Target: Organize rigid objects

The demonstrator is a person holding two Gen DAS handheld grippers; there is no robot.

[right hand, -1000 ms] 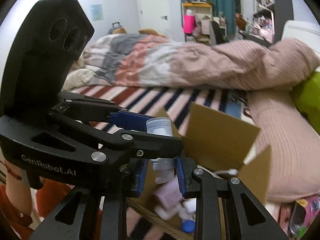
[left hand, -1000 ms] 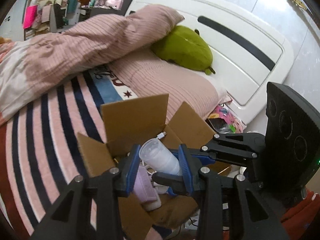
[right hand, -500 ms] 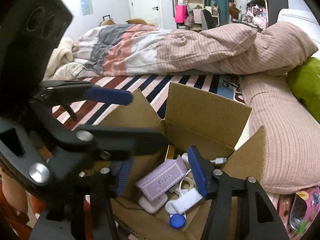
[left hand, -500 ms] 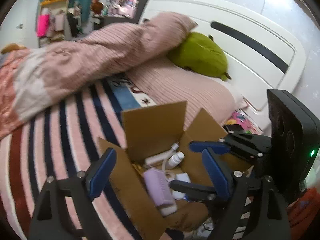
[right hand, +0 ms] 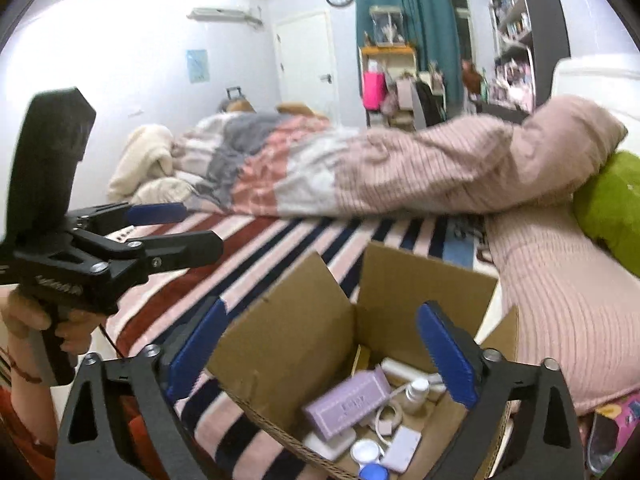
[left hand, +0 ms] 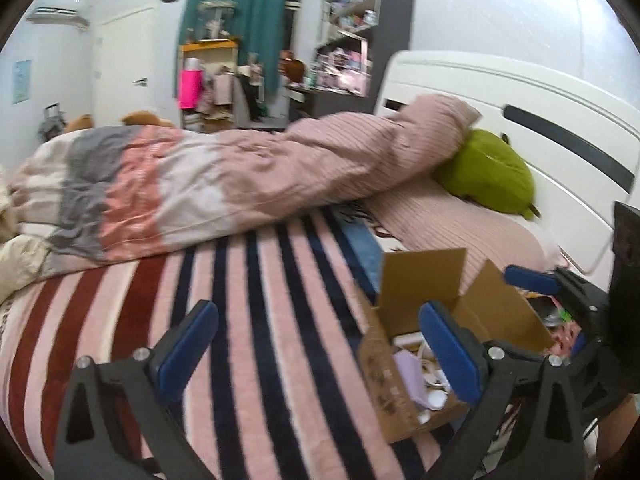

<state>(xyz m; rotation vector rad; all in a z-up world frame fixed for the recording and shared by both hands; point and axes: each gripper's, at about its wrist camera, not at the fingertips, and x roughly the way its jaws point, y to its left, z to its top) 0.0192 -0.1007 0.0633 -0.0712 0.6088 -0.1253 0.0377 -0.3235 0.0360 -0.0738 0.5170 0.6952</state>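
Note:
An open cardboard box [right hand: 288, 340] sits on the striped bed and holds several small items: a lilac box [right hand: 346, 402], a small white bottle [right hand: 416, 392], a white cable and round caps. In the left wrist view the box [left hand: 500, 312] is at the lower right. My right gripper [right hand: 320, 344] is open and empty above the box. My left gripper [left hand: 320, 344] is open and empty over the striped blanket, left of the box; it also shows in the right wrist view [right hand: 176, 228].
A striped blanket [left hand: 260, 320] covers the bed. A rumpled duvet [left hand: 240, 176] lies across the back. A green plush [left hand: 486, 172] rests on a pink pillow [right hand: 560, 300] by the white headboard [left hand: 540, 112]. Shelves and a cluttered desk stand behind.
Both grippers were shut together on a white bottle over the box; they opened, the bottle dropped into the box, and both pulled up and back, the left swinging leftward.

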